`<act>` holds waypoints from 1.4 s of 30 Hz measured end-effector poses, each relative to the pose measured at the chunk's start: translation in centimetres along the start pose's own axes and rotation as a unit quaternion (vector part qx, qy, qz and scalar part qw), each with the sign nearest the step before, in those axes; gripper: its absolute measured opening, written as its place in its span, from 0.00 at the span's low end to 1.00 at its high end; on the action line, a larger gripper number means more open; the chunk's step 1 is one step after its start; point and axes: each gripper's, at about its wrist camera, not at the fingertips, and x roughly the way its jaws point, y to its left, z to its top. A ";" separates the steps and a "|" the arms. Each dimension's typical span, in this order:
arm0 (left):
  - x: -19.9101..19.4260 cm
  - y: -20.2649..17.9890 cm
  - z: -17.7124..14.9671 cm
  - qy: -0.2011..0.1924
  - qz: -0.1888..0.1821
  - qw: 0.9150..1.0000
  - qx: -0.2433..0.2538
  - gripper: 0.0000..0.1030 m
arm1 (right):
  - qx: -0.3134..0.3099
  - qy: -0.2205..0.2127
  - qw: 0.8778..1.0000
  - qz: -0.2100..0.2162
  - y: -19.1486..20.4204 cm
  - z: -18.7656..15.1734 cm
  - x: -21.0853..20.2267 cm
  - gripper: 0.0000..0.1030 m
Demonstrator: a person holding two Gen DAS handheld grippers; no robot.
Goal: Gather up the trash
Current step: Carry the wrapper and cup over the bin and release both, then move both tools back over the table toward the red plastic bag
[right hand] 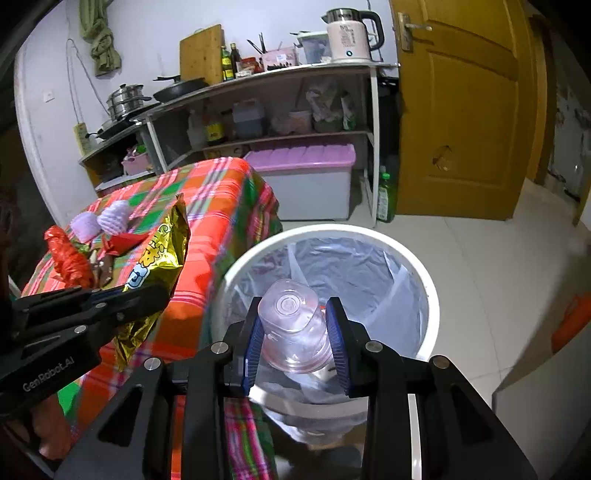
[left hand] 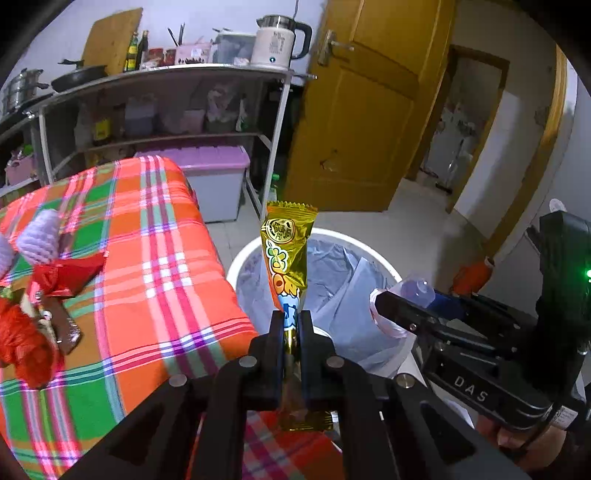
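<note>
A pale wall [right hand: 155,33] is seen behind a grey metal shelf unit [right hand: 280,74], on which a white kettle [right hand: 349,35], a wooden cutting board [right hand: 201,55], bottles, a black pan [right hand: 177,88] and steel pots [right hand: 123,98] are kept. A lilac-lidded storage box [right hand: 306,177] is placed under it. A yellow-brown door [right hand: 461,110] is set to the right, above a light tiled floor [right hand: 491,251]. A plaid cloth [left hand: 159,258] is spread over the tabletop.

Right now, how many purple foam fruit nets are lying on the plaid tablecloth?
2. Both purple foam fruit nets sit side by side near the plaid tablecloth's far left edge: one farther left, the other beside it. More may be hidden.
</note>
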 end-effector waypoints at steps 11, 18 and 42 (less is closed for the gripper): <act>4.1 0.1 0.5 0.039 -0.007 0.999 -0.009 0.10 | 0.018 0.031 0.999 -0.009 -2.3 -0.2 3.3 0.34; 5.0 0.6 0.5 0.052 -0.013 0.998 -0.026 0.25 | 0.022 0.046 0.999 -0.014 -3.0 -0.7 4.9 0.41; -5.0 2.3 -1.1 -0.042 0.055 0.997 -0.020 0.28 | -0.004 -0.021 0.999 0.031 1.6 0.1 -2.0 0.44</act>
